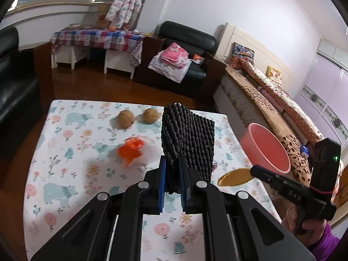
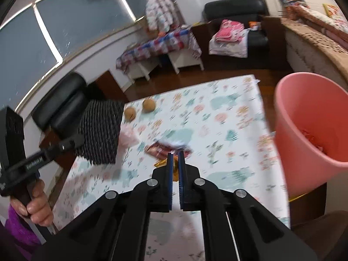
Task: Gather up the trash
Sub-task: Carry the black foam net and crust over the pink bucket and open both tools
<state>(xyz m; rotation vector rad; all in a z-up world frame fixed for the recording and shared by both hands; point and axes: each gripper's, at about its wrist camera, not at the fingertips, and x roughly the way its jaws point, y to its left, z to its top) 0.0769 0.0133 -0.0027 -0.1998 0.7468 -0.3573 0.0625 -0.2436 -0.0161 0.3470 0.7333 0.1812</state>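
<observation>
left gripper (image 1: 173, 169): you pinch the black foam net (image 1: 188, 139), lifted off the table (image 1: 65, 174) for binning | right gripper (image 2: 176, 163): nearly pressed together on a yellow wrapper (image 2: 162, 163) | pink bin (image 2: 308, 119): at the table's right edge, within your reach | orange wrapper (image 1: 130, 150), two walnuts (image 1: 126, 118) remain mid-table

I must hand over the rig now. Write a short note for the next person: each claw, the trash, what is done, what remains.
Left claw: shut on the black foam net, held up above the table.
Right claw: shut on a yellow wrapper, low over the table.
Pink bin: past the table's right edge; some orange trash is already inside.
Left on the table: orange wrapper, two walnuts, a red packet.
Next, probably: drop both held pieces into the bin, then collect the rest.
</observation>
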